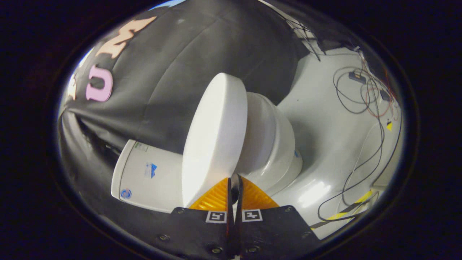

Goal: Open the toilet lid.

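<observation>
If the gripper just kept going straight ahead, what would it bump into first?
Most likely the toilet lid. The gripper has its fingers nearly closed, and the raised lid's edge sits right at their tips, possibly already pinched. Beyond it is the toilet bowl. Depth is hard to judge in this view.

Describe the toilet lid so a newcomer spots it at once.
Find the white toilet on the pale floor against the black cloth wall. The lid is the broad oval disc swung partly up off the bowl, beside the boxy tank. Unlike those, it is thin, and the gripper is shut on its edge.
</observation>
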Tool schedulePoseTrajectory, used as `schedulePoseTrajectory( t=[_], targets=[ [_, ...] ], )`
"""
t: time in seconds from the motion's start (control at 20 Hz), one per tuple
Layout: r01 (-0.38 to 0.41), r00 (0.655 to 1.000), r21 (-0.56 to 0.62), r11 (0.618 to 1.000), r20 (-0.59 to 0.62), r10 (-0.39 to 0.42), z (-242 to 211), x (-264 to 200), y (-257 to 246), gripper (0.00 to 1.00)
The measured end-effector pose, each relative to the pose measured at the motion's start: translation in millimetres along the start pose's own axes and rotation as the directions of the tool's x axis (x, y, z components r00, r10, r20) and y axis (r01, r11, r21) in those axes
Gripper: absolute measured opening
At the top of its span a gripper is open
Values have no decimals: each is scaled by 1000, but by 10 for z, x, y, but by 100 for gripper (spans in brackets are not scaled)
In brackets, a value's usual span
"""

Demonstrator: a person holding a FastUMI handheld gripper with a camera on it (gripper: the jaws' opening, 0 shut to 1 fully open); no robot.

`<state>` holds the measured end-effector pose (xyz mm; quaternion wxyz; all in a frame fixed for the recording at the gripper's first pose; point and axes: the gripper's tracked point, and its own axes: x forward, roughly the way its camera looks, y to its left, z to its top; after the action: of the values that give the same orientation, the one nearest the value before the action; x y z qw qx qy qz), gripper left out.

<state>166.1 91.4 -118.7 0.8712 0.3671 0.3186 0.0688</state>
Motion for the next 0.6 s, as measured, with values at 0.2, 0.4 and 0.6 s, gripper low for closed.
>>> schedulePoseTrajectory(
  t=[0.2,0.4,0.6],
  targets=[
    [17,998,-198,980,55,-6,119,-190,308,1],
    [-11,997,-252,968,77,31,155,-317,607,2],
    [1,995,-300,954,93,28,159,-351,739,1]
  ],
)
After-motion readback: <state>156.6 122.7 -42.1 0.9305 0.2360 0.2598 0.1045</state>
